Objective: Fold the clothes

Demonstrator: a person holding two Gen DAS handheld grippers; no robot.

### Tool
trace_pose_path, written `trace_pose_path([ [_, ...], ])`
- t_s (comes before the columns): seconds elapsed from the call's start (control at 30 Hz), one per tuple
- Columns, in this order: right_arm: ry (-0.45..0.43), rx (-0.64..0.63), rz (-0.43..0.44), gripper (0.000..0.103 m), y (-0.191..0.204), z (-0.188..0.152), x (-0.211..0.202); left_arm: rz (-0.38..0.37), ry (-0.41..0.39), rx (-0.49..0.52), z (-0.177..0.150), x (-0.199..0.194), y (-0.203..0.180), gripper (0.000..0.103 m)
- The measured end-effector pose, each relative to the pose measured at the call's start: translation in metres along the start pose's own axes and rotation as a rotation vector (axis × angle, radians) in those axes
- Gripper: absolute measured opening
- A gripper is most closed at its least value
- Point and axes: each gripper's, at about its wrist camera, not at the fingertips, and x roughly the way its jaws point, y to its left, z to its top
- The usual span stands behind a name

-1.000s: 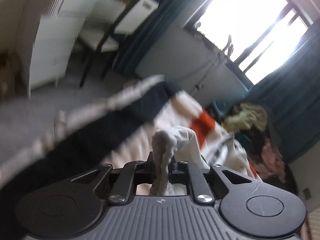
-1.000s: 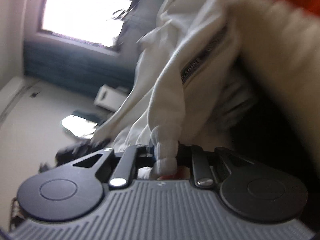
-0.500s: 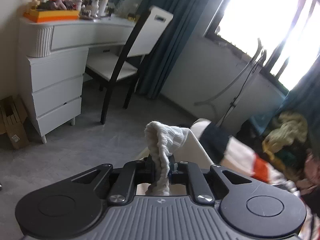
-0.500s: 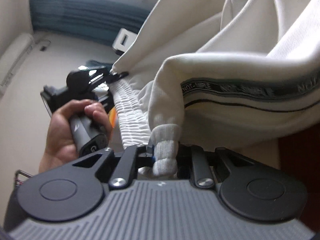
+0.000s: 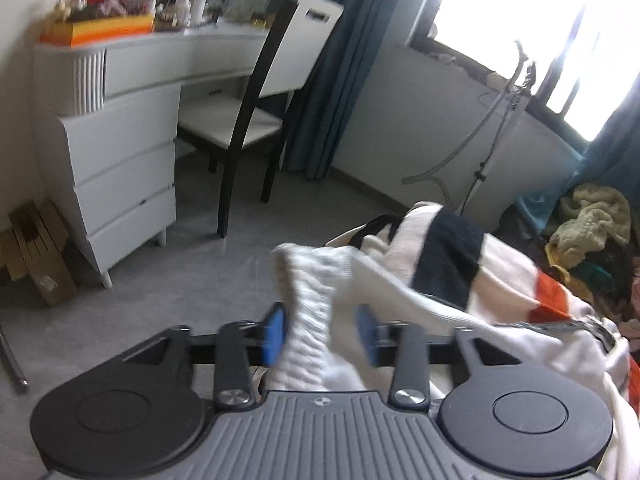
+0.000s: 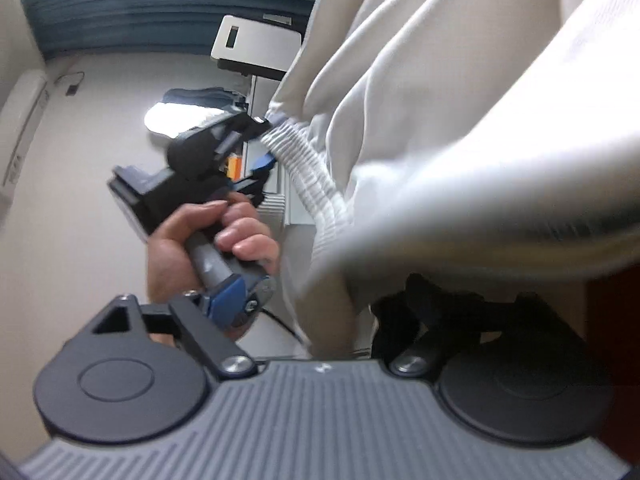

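A grey carpet [image 5: 132, 304], a white dresser [image 5: 120, 152] and a chair [image 5: 256, 120] fill the room. The cream garment [image 5: 316, 320] hangs between the left gripper [image 5: 320, 334], whose fingers are opening. The right gripper [image 6: 320, 304] is opening too, its far finger hidden by cloth; only its view shows the left hand [image 6: 192, 248].

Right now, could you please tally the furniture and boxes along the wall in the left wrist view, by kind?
Dresser: 1
Chair: 1
Orange box on the dresser: 1
Cardboard box on the floor: 1
Total: 4
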Motion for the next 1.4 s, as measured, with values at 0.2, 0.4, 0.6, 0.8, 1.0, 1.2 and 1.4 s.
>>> trace_pose_path([
  [0.2,-0.043,-0.277,-0.116,0.09,0.057,-0.033,-0.059,-0.02,-0.06,0.056,-0.017,-0.09,-0.031,0.075],
  [0.4,-0.24,-0.499,-0.235,0.089,0.083,-0.059,-0.154,-0.086,-0.112,0.141,-0.059,-0.181,-0.076,0.077],
  [0.6,-0.461,-0.68,-0.34,0.089,0.093,-0.067,-0.241,-0.154,-0.217,0.29,-0.132,-0.257,-0.135,0.08],
  [0.8,-0.676,-0.781,-0.457,0.089,0.074,-0.065,-0.309,-0.257,-0.276,0.311,-0.207,-0.294,-0.181,0.08],
  [1.0,-0.796,-0.754,-0.546,0.089,0.034,-0.051,-0.356,-0.327,-0.297,0.338,-0.261,-0.293,-0.216,0.08],
  [1.2,-0.836,-0.801,-0.636,0.088,-0.003,-0.046,-0.357,-0.322,-0.371,0.486,-0.313,-0.274,-0.231,0.081],
  [1.4,-0.834,-0.783,-0.631,0.087,-0.017,-0.044,-0.351,-0.327,-0.337,0.529,-0.335,-0.24,-0.232,0.081],
])
